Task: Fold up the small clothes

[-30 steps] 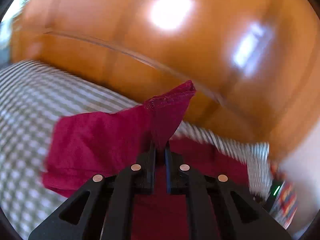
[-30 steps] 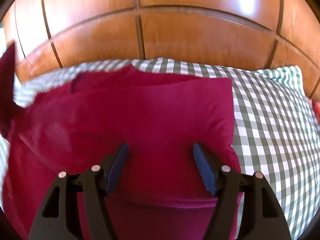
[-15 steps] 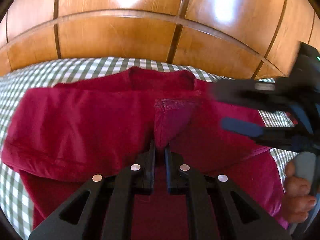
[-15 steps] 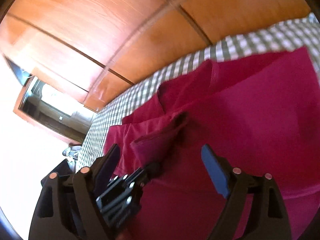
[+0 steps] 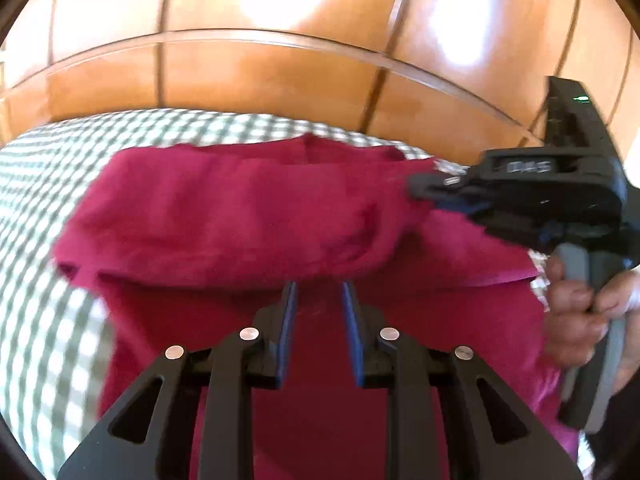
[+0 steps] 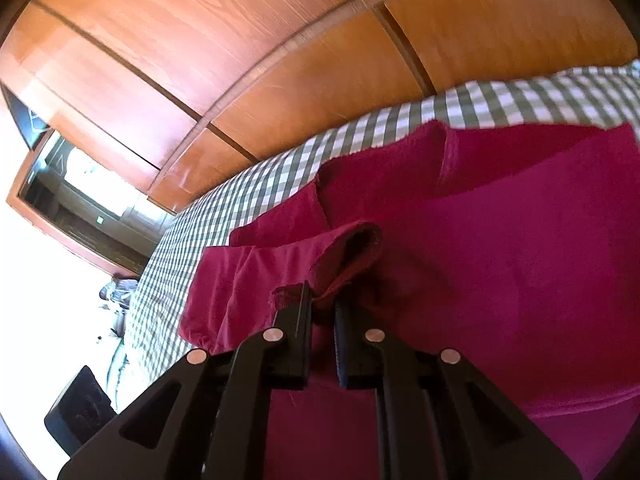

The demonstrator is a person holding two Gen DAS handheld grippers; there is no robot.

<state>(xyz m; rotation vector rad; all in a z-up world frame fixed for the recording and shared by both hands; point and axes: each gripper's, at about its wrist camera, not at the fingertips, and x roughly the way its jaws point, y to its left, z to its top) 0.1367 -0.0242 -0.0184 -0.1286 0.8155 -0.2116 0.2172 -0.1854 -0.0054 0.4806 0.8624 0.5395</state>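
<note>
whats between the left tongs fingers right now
Nothing gripped: in the left wrist view the left tongs are opening, with only the flat red garment lying beyond the gap.

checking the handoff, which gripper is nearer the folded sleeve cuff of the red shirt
Right. The right gripper is closing on the sleeve cuff, fabric pinched between its jaws. The left gripper is opening with nothing between its jaws, just short of that fold.
</note>
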